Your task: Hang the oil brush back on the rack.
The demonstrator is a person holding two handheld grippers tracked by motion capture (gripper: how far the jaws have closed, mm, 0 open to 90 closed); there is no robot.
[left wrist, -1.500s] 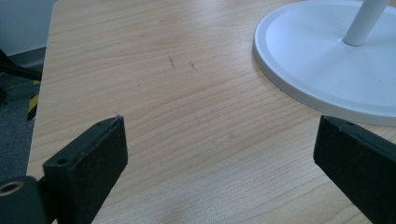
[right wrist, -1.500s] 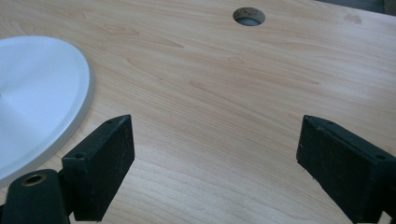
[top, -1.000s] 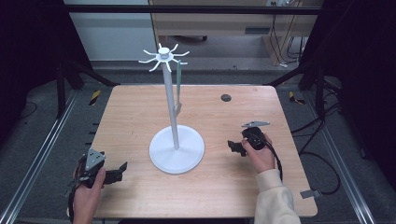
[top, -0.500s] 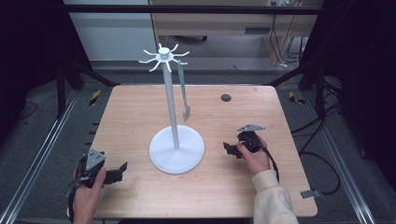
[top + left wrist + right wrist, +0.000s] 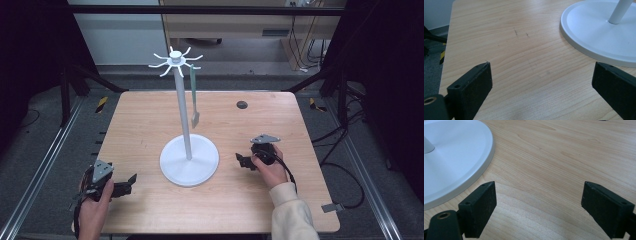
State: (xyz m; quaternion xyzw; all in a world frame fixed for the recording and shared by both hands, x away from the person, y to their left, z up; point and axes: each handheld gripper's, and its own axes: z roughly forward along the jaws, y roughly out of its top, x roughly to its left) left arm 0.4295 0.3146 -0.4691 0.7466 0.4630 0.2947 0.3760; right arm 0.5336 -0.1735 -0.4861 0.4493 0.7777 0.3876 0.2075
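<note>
Spatula [image 5: 194, 95] hung upright from stand [image 5: 188, 160] hook, long axis vertical | right gripper [image 5: 246, 161] released, empty, low beside base, nearer; spatula up and forward-left of it | left gripper [image 5: 126, 184] released, empty, near table [image 5: 150, 115] corner.

We get even overhead light on the table [image 5: 150, 125], dark surroundings at both sides, soft shadows beneath the stand base [image 5: 189, 161], gripper views sharp mid-frame, near jaws slightly soft.
</note>
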